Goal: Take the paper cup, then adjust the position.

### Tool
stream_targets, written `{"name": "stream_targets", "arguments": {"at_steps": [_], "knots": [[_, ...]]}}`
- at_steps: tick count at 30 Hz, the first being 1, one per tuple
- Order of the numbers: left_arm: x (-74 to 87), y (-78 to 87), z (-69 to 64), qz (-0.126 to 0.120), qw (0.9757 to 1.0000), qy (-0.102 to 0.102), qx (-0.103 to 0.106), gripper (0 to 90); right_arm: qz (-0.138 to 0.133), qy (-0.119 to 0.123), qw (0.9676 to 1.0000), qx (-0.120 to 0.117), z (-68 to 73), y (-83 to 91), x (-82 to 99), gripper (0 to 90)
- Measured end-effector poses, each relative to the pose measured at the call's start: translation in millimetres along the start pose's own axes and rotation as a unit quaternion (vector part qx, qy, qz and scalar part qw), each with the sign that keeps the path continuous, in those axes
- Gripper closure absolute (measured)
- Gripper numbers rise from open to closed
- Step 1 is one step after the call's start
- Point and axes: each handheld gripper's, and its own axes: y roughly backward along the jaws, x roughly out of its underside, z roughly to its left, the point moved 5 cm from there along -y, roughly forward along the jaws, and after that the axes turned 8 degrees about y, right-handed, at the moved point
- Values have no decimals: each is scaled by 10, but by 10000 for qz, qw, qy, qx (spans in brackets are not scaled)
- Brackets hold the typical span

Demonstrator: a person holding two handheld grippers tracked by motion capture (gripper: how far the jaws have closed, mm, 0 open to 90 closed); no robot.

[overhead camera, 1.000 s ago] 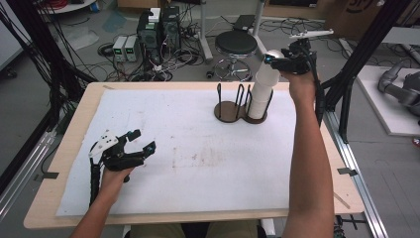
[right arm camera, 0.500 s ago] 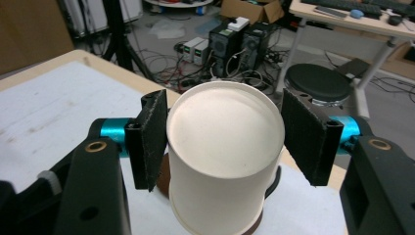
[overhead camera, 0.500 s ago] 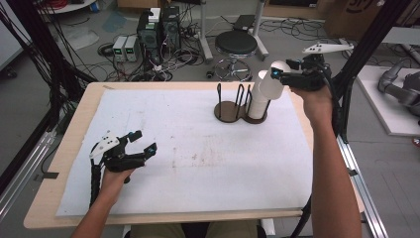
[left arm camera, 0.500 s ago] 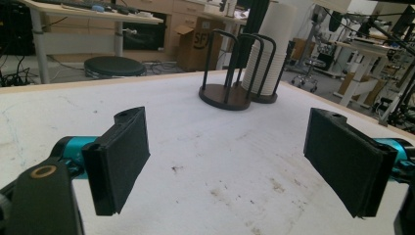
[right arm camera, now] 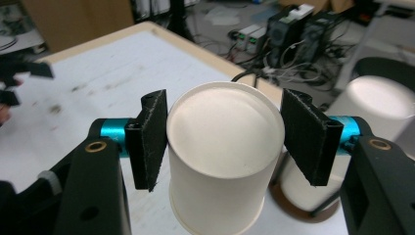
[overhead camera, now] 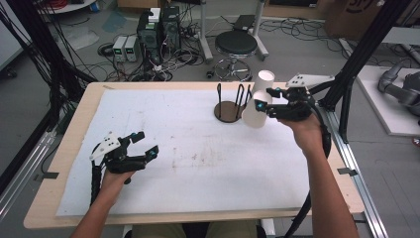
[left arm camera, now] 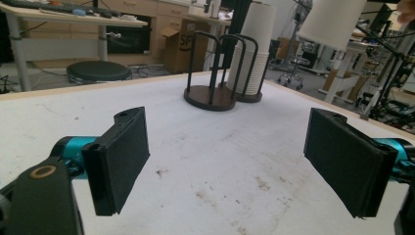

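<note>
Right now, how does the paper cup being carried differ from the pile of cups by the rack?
The carried cup is single, clamped in the right hand-held gripper and held tilted above the table; the stack of cups is many cups nested together, standing upright in its round holder, with nothing gripping it. Both are plain white paper cups, upside down.

In the right gripper view, the paper cup (right arm camera: 222, 161) between the right gripper's (right arm camera: 225, 142) pads is cut off by the bottom edge, and the cup stack (right arm camera: 377, 98) behind it is blurred. The held cup's top leaves the left gripper view.
</note>
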Motion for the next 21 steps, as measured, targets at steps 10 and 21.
{"name": "stream_targets", "arguments": {"at_steps": [10, 21], "knots": [[-5, 12, -125, 46, 9994, -106, 313, 160, -37, 165, 9986, -492, 347, -205, 325, 378], [-22, -2, -209, 76, 9986, -221, 482, 161, -52, 279, 9970, -727, 489, -291, 363, 377]]}}
